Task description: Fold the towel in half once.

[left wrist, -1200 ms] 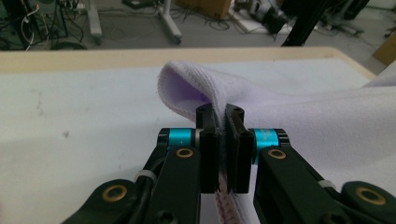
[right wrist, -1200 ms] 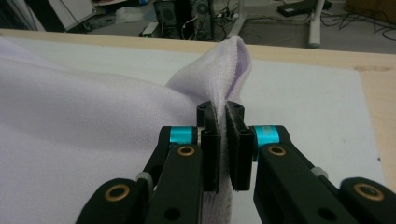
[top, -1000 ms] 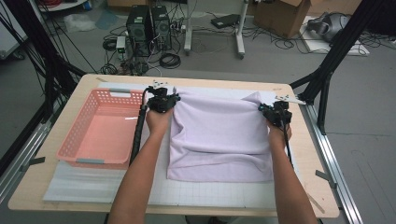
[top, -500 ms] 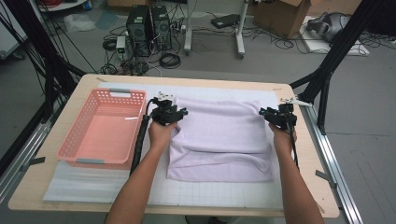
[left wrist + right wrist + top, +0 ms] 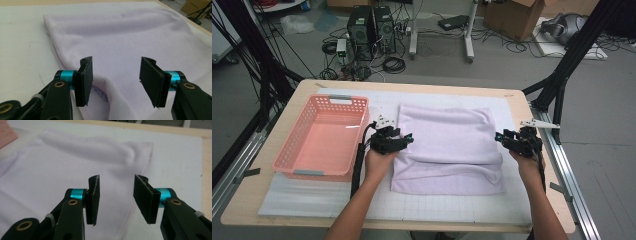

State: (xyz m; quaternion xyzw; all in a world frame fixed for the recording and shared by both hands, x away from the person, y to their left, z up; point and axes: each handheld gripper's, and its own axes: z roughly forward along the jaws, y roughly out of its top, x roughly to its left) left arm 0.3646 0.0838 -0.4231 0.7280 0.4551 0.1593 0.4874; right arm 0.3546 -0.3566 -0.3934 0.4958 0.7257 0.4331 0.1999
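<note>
Folded lilac towel [image 5: 449, 147]: lies flat at the middle of the white gridded mat [image 5: 312, 197], upper layer doubled over the lower, a rounded fold across its near half.

Left gripper [image 5: 408, 140]: at the towel's left edge, jaws parted with nothing pinched; they have just been opening. In the left gripper view the towel's hem [image 5: 100, 87] passes below the gap, unclamped.

Right gripper [image 5: 499, 136]: at the towel's right edge, jaws likewise released and just been opening; cloth lies beneath them, free.

Pink plastic basket [image 5: 292, 150]: left of the towel, just beside the left gripper, apart from the cloth.

Wooden table [image 5: 257, 200]: carries mat, basket and towel.

Beyond the far edge: two black computer towers [image 5: 372, 27], coiled cables [image 5: 394, 64], cardboard box [image 5: 512, 12]. Black frame struts [image 5: 562, 75] stand right of the table, near the right gripper.
</note>
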